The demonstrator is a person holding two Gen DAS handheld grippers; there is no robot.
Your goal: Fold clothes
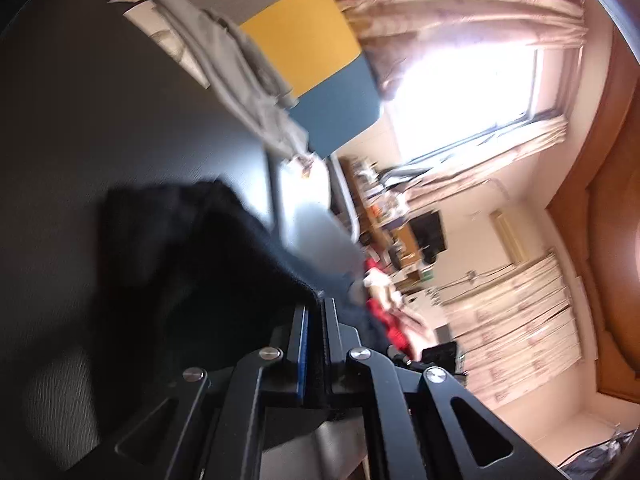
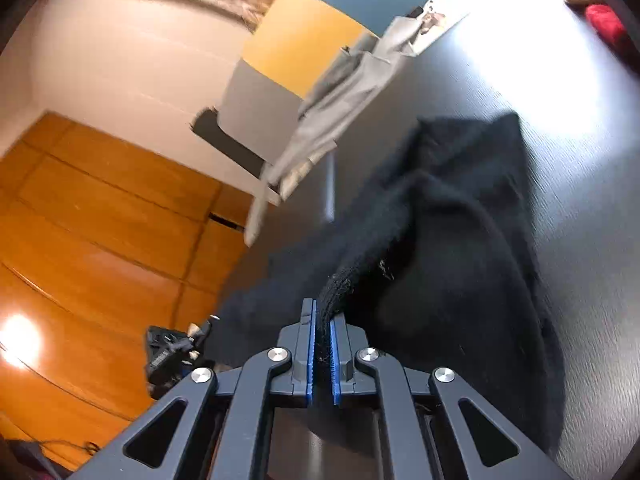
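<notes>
Flanking black garment (image 2: 460, 216): grey clothes (image 2: 344, 92)

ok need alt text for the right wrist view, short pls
The right gripper is shut on the edge of a black garment, which drapes onto a dark table. A beige garment lies at the table's far edge, with an orange wooden floor beyond.

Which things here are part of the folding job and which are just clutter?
In the job:
- black garment, pinched at two edges
- left gripper, shut on it
- right gripper, shut on it
- dark table under it

Lying about:
- beige garment at the table's far edge
- grey, yellow and blue panel behind it
- red item, too blurred to name
</notes>
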